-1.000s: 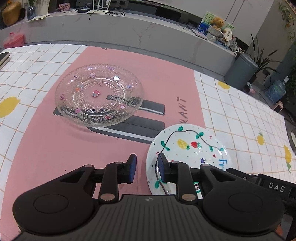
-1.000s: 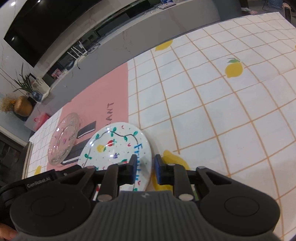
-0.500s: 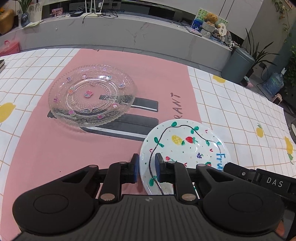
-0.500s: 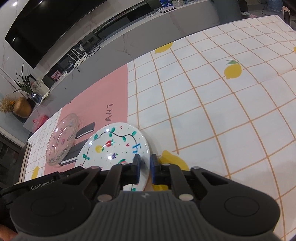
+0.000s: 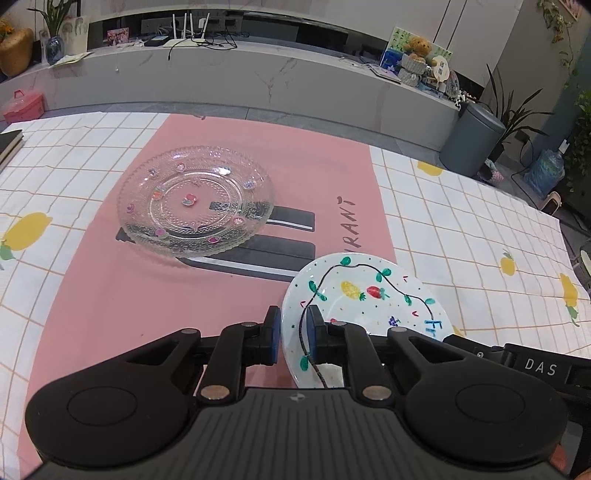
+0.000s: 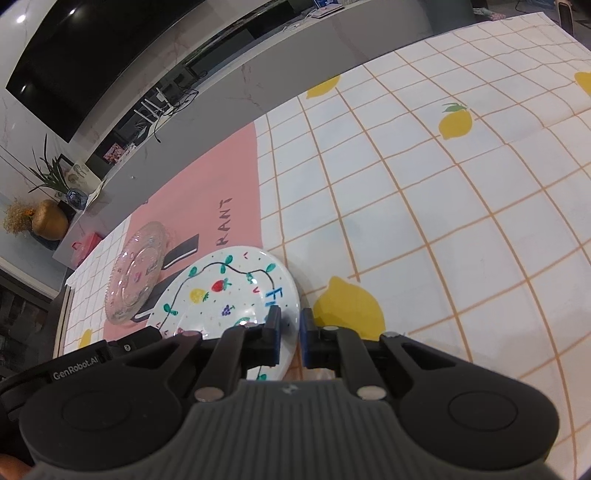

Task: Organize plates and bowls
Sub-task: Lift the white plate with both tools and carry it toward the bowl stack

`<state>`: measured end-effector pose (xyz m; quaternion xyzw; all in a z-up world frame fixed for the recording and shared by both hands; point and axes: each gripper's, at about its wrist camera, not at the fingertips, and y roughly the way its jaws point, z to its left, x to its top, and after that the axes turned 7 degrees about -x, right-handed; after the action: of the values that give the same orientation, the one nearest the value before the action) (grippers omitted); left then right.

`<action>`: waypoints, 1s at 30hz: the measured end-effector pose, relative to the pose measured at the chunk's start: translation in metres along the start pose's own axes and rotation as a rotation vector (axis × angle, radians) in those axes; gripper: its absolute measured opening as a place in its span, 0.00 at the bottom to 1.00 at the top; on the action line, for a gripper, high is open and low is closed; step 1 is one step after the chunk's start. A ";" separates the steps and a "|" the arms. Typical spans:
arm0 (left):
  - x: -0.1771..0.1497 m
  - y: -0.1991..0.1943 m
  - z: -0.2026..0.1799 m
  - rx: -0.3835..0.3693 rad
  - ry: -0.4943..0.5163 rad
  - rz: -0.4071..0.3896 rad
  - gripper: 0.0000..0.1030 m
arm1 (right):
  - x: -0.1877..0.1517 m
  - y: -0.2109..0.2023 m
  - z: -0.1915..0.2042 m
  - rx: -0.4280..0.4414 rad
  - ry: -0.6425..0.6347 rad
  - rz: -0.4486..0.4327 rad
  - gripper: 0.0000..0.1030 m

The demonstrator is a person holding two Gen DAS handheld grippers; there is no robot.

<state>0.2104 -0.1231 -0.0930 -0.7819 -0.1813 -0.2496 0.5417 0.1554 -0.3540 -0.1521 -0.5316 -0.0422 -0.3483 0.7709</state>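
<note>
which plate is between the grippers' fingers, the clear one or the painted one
The white fruit-painted plate, its rim between both grippers' fingers; the clear glass plate lies apart on the pink mat.

A home living room: a long marble TV console (image 5: 258, 85) with routers (image 5: 188, 27), potted plants (image 5: 517, 107).

Lemon-print checked tablecloth (image 6: 424, 206), pink mat (image 5: 110, 302), grey bin (image 5: 471, 142), teddy bear (image 5: 419, 46)

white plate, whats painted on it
A black vine with green leaves, a yellow pineapple, a red strawberry and blue lettering on the white plate; clearest in the left wrist view.
</note>
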 end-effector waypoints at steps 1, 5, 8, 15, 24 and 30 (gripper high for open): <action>-0.001 -0.004 -0.001 -0.001 0.000 -0.004 0.15 | -0.001 -0.003 0.000 0.001 0.002 -0.001 0.08; -0.004 -0.016 -0.003 -0.010 -0.001 -0.015 0.15 | -0.008 -0.014 0.001 0.005 0.007 -0.005 0.08; -0.009 -0.027 -0.005 -0.012 0.001 -0.024 0.15 | -0.015 -0.026 0.002 0.009 0.010 -0.011 0.08; -0.029 -0.062 -0.003 -0.026 -0.019 -0.045 0.15 | -0.041 -0.059 0.004 0.025 0.002 -0.024 0.08; -0.067 -0.096 -0.001 -0.026 -0.009 -0.041 0.15 | -0.089 -0.088 -0.004 0.034 0.021 -0.004 0.08; -0.094 -0.109 0.007 -0.031 -0.039 -0.019 0.15 | -0.115 -0.100 -0.007 0.029 0.007 0.015 0.08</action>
<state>0.0753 -0.0799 -0.0670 -0.7932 -0.1953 -0.2419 0.5236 0.0083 -0.3221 -0.1266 -0.5193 -0.0406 -0.3438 0.7813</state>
